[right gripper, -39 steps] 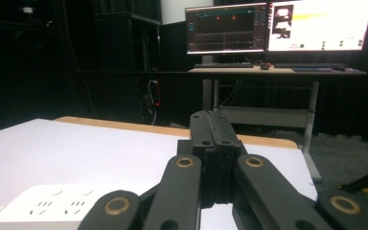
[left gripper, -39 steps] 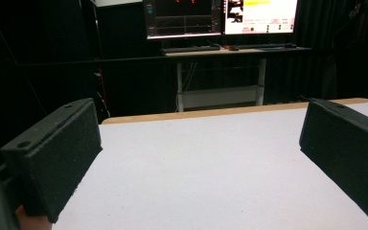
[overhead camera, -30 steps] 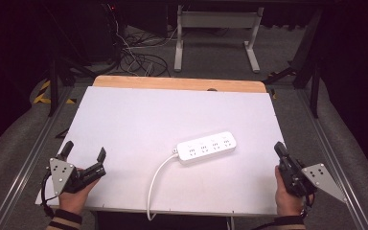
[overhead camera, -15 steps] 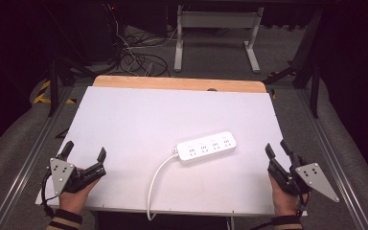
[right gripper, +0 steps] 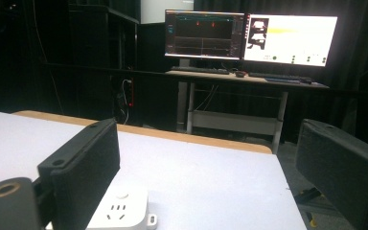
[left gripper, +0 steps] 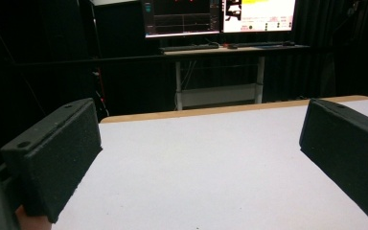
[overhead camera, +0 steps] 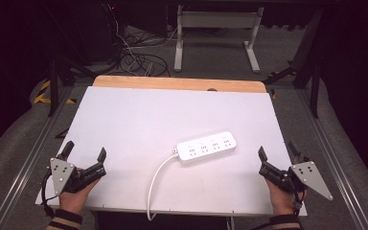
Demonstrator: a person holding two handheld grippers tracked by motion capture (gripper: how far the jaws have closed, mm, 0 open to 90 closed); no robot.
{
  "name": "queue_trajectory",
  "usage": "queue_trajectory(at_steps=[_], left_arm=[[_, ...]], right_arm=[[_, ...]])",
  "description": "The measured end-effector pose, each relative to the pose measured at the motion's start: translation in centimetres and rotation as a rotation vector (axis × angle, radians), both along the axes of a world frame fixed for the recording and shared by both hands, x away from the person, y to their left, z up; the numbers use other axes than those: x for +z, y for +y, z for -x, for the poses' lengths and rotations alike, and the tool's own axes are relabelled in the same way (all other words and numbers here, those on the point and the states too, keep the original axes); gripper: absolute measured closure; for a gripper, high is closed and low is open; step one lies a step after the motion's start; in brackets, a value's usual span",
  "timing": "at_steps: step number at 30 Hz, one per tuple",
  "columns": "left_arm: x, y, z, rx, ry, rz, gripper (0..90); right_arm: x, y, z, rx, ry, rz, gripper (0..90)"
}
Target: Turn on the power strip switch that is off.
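High view: one white plastic power strip [overhead camera: 206, 148], oblong, four socket groups on its top face, lying flat on the white table top [overhead camera: 139, 120] right of centre toward the near edge. Long axis: nearly across the table, its right end tipped slightly away from the person. Cord end faces left; the white round cable [overhead camera: 154, 184] leaves that end, curves toward the person and drops over the near edge.

Left gripper [overhead camera: 84, 155], black two-jaw tool with grey three-cornered plate: at the near left corner, well apart from the strip, jaws spread, nothing between them.

Right gripper [overhead camera: 276, 154], same make: at the near right edge, near the strip's right end but not touching. Its jaws have just been opening and now stand wide, nothing between them.

Right gripper view: the strip's end [right gripper: 122, 208] sits low beside the left-hand jaw, ahead of the tool.

Step, as judged: the approach, before any grasp. Next move likely calls for carrying the right gripper leftward to straddle the strip across its narrow width, then closing.
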State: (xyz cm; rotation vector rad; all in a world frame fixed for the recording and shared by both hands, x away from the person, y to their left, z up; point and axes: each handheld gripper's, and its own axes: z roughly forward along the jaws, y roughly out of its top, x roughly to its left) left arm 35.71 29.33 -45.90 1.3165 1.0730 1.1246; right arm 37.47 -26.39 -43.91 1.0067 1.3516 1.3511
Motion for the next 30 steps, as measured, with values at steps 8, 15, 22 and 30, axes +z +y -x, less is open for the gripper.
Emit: queue_trajectory(at_steps=[8, 15, 22, 30], left_arm=[[-0.02, -0.01, 0.0, 0.001, -0.001, 0.002, 1.0], [-0.01, -0.01, -0.01, 0.0, -0.003, -0.004, 1.0], [-0.01, -0.08, -0.06, 0.0, -0.002, -0.009, 1.0], [0.01, -0.04, 0.08, -0.001, -0.002, -0.01, 1.0]], right_arm=[[-0.11, -0.05, -0.14, -0.013, -0.003, -0.01, 4.8], [-0.22, 0.13, -0.25, -0.006, 0.005, -0.007, 4.3], [-0.36, 0.15, -0.35, -0.005, 0.025, -0.002, 4.9], [-0.64, 0.45, -0.51, 0.006, 0.056, 0.013, 5.6]])
